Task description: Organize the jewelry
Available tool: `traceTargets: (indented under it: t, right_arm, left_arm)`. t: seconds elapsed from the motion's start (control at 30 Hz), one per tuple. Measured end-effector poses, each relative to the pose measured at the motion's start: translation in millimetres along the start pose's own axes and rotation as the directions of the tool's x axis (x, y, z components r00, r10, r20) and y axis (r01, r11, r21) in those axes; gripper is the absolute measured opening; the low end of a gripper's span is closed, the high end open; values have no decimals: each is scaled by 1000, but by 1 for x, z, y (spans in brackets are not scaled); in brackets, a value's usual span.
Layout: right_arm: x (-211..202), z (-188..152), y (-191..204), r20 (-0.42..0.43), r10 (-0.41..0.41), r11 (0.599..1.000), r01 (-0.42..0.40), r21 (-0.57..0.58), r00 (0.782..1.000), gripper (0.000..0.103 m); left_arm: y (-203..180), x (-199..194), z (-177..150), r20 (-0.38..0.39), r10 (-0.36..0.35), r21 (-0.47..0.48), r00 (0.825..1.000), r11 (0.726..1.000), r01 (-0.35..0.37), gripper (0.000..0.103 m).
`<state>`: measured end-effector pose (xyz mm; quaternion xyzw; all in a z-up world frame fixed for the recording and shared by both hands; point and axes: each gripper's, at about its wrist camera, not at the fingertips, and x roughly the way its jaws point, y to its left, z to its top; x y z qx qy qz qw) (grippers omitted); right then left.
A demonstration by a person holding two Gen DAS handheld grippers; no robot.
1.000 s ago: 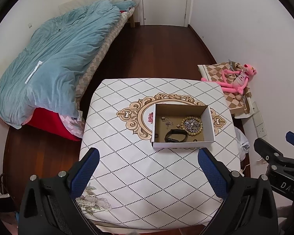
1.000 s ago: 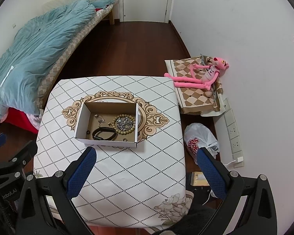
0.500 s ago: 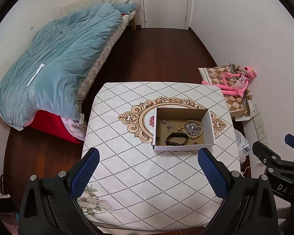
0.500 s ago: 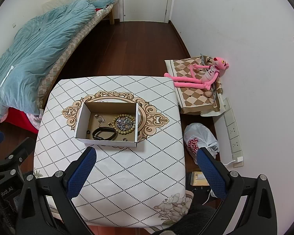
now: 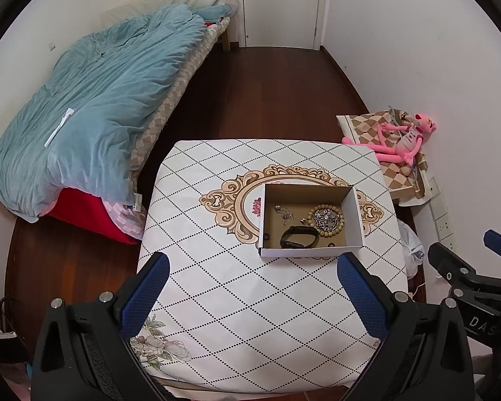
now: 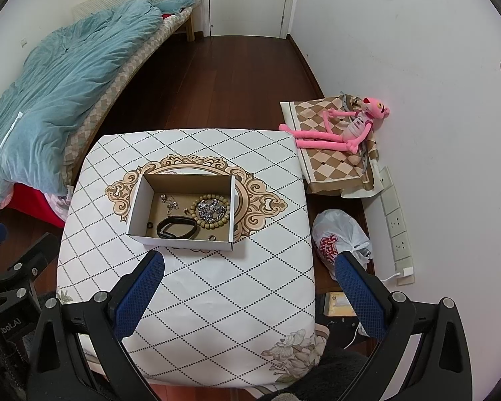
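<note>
An open cardboard box (image 5: 353, 215) (image 6: 137, 207) stands on the white diamond-patterned table (image 5: 217, 287) (image 6: 217, 284). Inside lie a black band (image 5: 299, 236) (image 6: 176, 226), a wooden bead bracelet (image 5: 337, 227) (image 6: 222, 219) around a silver chain heap (image 5: 324, 218) (image 6: 211, 210), small silver pieces (image 5: 284, 212) (image 6: 170, 200) and small rings. My left gripper (image 5: 252, 275) is open and empty, high above the table's near side. My right gripper (image 6: 247, 275) is open and empty, also high above the near side. The right gripper also shows at the right edge of the left wrist view (image 5: 467, 267).
A bed with a teal duvet (image 5: 93, 107) (image 6: 50, 100) lies left of the table. A pink plush toy (image 5: 400, 137) (image 6: 344, 130) lies on a checkered cushion by the right wall. A white plastic bag (image 6: 340, 240) sits on the dark wood floor beside wall sockets (image 6: 397, 230).
Both grippers have drawn back and up a little from the table, so the box looks smaller and lower. Both stay open and empty.
</note>
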<state>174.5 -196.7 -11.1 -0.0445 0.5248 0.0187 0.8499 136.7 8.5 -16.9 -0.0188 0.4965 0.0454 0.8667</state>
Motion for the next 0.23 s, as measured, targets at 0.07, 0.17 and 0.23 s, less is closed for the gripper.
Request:
traceTargets:
  t: [0.07, 0.17, 0.23]
  right_arm:
    - [0, 0, 0, 1, 0, 1000, 0, 1, 1000, 103]
    - [0, 0, -1, 0, 2, 1000, -2, 1, 1000, 103]
    - [0, 0, 0, 0, 1, 1000, -1, 0, 1000, 103]
  left_arm:
    - [0, 0, 1, 1, 2, 0, 1000, 1000, -2, 103]
    - [1, 0, 1, 6, 5, -3, 1000, 1000, -5, 103]
    - [2, -2, 1, 17, 10, -5, 1000, 1000, -10, 103]
